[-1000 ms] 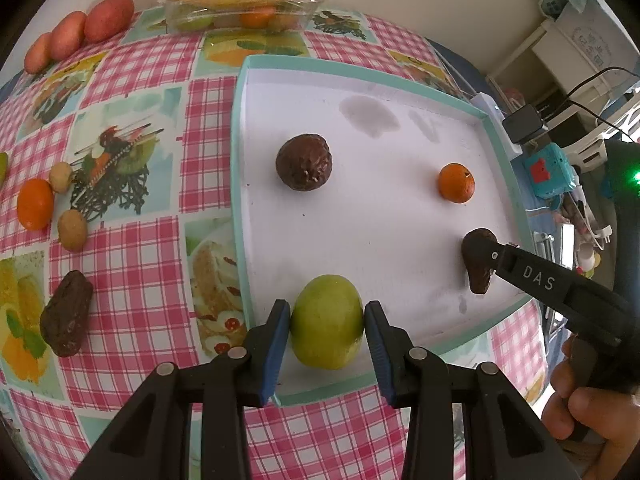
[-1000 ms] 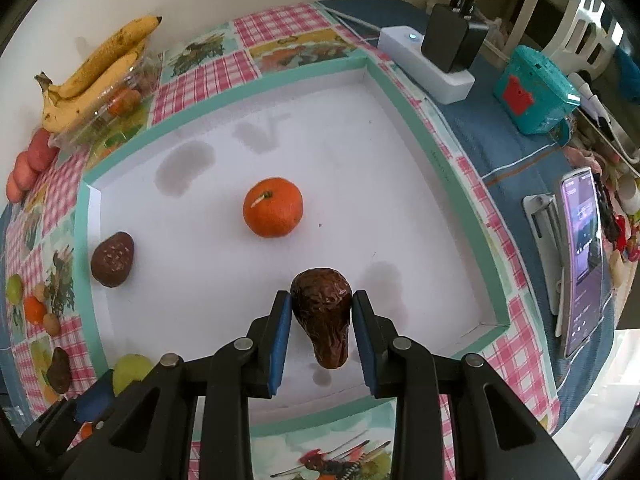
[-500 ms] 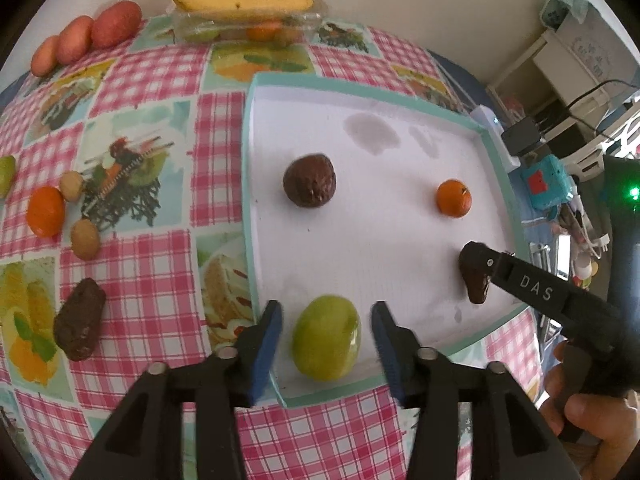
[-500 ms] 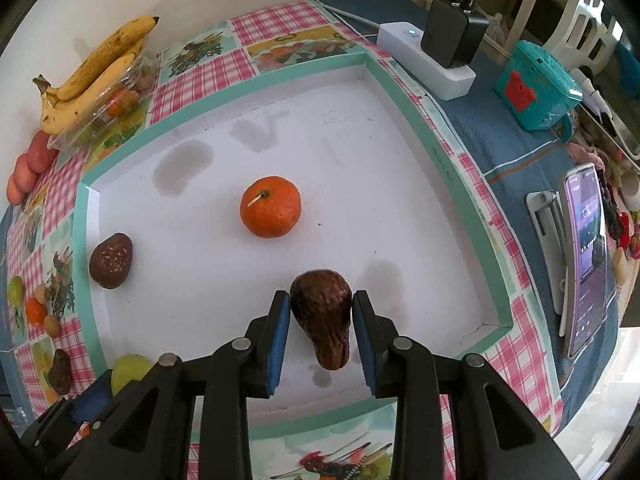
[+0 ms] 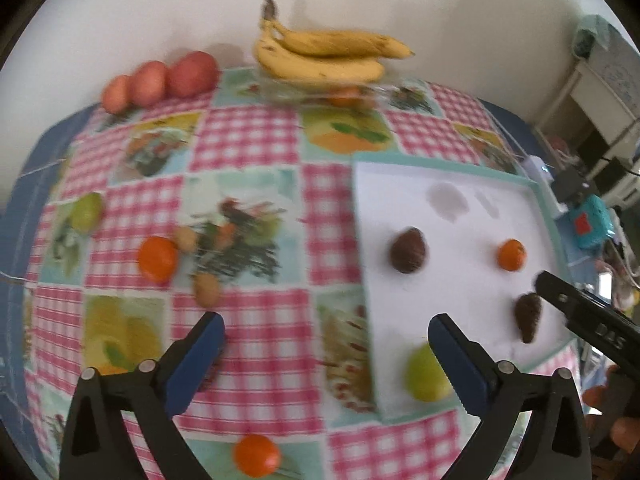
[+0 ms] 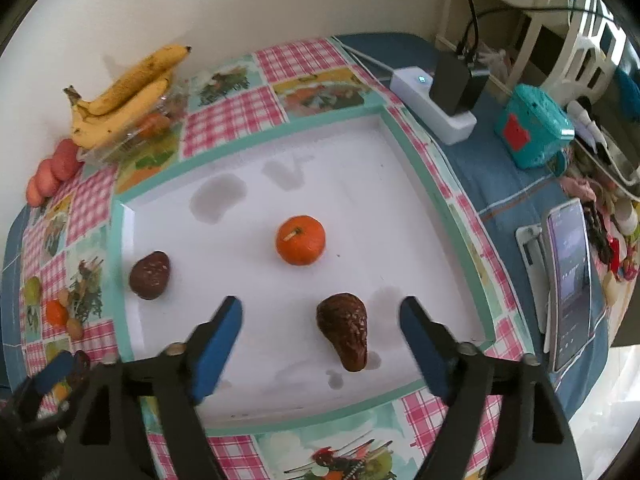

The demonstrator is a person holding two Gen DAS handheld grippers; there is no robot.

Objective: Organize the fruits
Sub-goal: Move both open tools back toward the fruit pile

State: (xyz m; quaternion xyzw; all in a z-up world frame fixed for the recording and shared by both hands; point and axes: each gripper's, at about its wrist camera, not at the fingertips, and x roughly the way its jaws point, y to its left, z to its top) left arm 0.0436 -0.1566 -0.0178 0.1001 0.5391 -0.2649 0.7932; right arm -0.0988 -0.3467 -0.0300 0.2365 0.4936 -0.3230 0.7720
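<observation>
A white tray with a teal rim (image 6: 440, 208) (image 5: 492, 184) holds a round brown fruit (image 6: 150, 275) (image 5: 409, 250), an orange (image 6: 300, 240) (image 5: 511, 254), a brown pear-shaped fruit (image 6: 346, 330) (image 5: 528, 316) and a green fruit (image 5: 424, 372). My right gripper (image 6: 320, 328) is open wide, its jaws either side of the pear-shaped fruit and apart from it. My left gripper (image 5: 326, 344) is open and empty above the checked cloth, left of the tray; its right finger (image 5: 452, 352) overlaps the green fruit.
On the cloth left of the tray lie an orange (image 5: 157, 259), two small tan fruits (image 5: 206, 290), a green fruit (image 5: 86, 212) and another orange (image 5: 256, 454). Bananas (image 5: 320, 54) and red fruits (image 5: 160, 80) sit by the far wall. A power strip (image 6: 432, 108) and phone (image 6: 568, 280) lie right.
My left gripper let go of the green fruit, opened wide and swung left over the cloth. My right gripper opened and left the brown pear-shaped fruit lying on the tray.
</observation>
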